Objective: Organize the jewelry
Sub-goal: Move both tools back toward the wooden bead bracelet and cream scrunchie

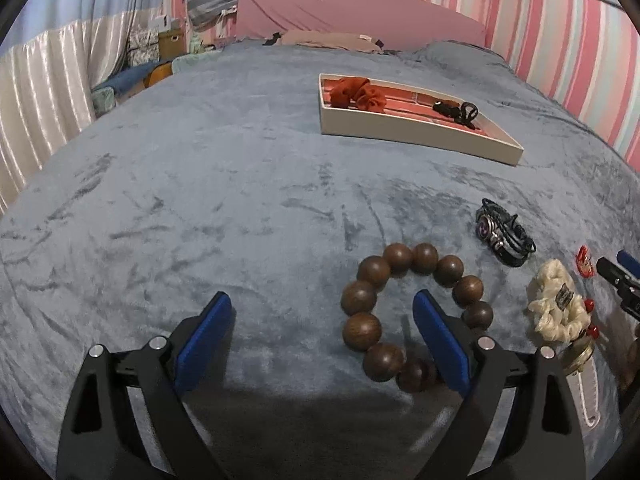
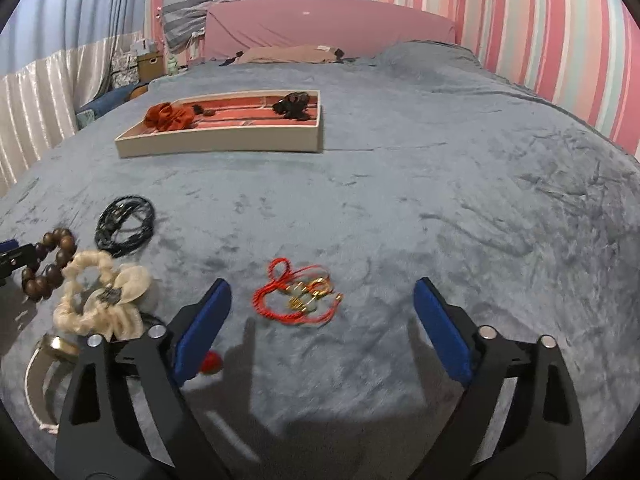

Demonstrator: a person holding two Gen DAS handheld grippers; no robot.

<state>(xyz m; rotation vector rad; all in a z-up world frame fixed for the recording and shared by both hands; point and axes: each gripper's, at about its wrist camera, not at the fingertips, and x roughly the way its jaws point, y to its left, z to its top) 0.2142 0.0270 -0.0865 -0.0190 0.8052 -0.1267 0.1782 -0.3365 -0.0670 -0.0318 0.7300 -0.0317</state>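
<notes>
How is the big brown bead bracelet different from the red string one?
The wooden bead bracelet is made of big, round, dark brown beads; the red cord bracelet is thin red string with small gold and pale charms. The bead bracelet holds an open ring shape; the cord bracelet lies in loose, tangled loops. Both lie on the blue blanket, outside the jewelry tray.

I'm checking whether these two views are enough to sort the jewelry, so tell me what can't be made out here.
- Right wrist view: a small red thing is blurred and half behind a finger of the right hand-held gripper.
- Both views: a pale strap runs under the gripper arm.
- Left wrist view: the bead bracelet is partly covered by a finger of the left hand-held gripper.
- Tray: dark pieces too small to identify.
</notes>
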